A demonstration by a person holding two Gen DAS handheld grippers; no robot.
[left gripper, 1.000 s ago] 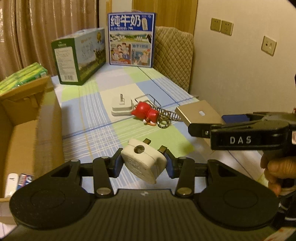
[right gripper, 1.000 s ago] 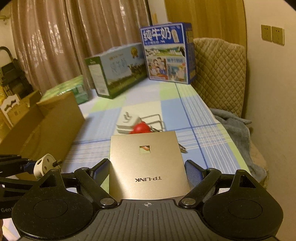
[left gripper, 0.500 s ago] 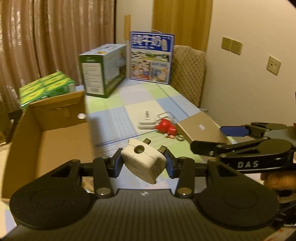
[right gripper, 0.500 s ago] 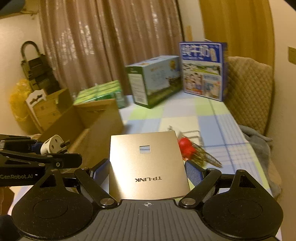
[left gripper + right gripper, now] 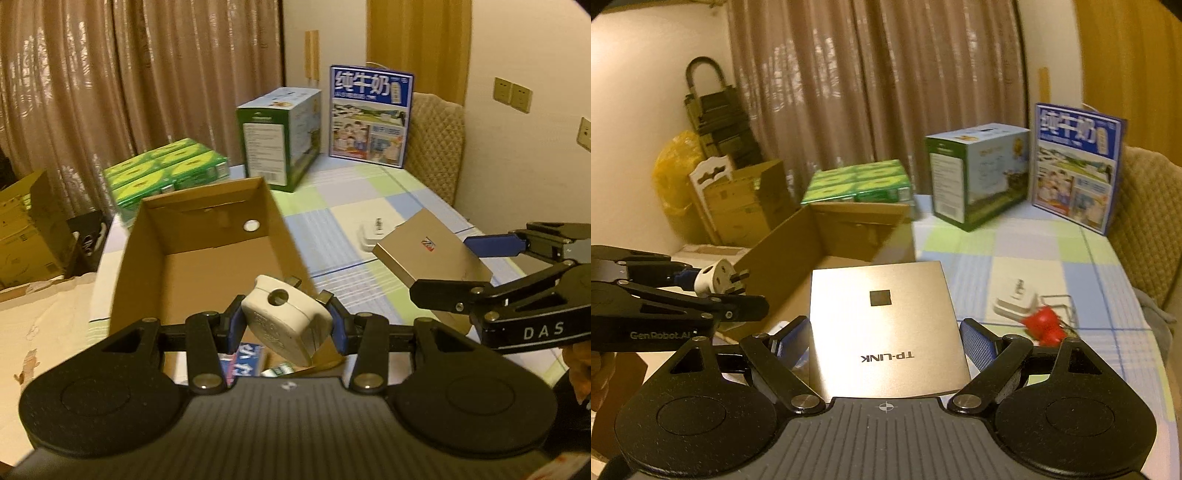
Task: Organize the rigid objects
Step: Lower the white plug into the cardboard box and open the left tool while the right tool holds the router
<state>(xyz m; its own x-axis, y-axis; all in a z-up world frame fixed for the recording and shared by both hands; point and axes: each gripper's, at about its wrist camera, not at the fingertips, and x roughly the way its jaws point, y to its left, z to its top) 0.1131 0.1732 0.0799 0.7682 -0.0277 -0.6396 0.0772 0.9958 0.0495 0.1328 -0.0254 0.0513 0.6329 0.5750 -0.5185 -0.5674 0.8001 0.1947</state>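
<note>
- The left claw (image 5: 284,321) was clamped on a white plug (image 5: 282,317), held above the near end of an open cardboard box (image 5: 147,258).
- The right claw (image 5: 882,339) gripped a flat gold router (image 5: 882,325) by its side edges, beside the box.
- Another white plug (image 5: 1015,299) and a red toy (image 5: 1043,326) lay on the checked cloth ahead and right of that claw.

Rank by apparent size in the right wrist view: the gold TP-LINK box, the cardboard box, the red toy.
1. cardboard box and TP-LINK box: unsure, since the gold one sits much nearer the camera.
2. red toy, clearly smallest.
</note>
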